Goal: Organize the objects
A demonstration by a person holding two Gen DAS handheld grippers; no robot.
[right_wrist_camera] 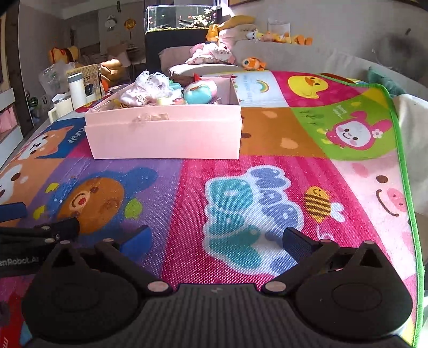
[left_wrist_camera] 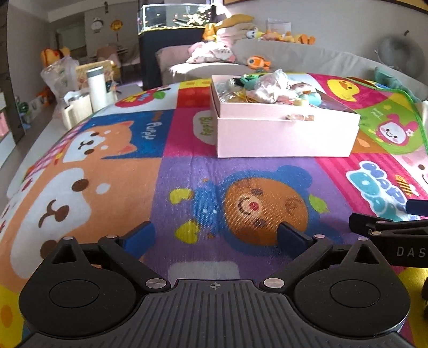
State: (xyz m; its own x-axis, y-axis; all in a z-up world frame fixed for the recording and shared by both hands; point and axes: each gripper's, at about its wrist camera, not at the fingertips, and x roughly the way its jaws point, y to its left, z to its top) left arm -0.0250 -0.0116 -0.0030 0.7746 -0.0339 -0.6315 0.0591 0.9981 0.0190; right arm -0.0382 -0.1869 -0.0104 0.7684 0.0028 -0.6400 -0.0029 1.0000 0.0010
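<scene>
Living-room clutter, a sofa (left_wrist_camera: pixel 307 57) and a fish tank (left_wrist_camera: pixel 174 18) fill the space beyond your jaws, and under them lies the cartoon play mat (left_wrist_camera: pixel 187 171), bare between both pairs of fingers. Ahead of your left gripper (left_wrist_camera: pixel 216 235) and off to its right stands the pink box (left_wrist_camera: pixel 286 136); from your right gripper (right_wrist_camera: pixel 216 239) it sits ahead and to the left (right_wrist_camera: pixel 165 133), already heaped with small toys and cloth (right_wrist_camera: pixel 149 91). Both sets of jaws stand spread wide with nothing between them, and no loose object shows on the mat near either one. Your grippers hang close side by side, each poking into the other's view, so a careless swing inward could knock them together. The pile rises above the box rim; pushing more in, or bumping the wall, could likely spill pieces back onto the mat.
</scene>
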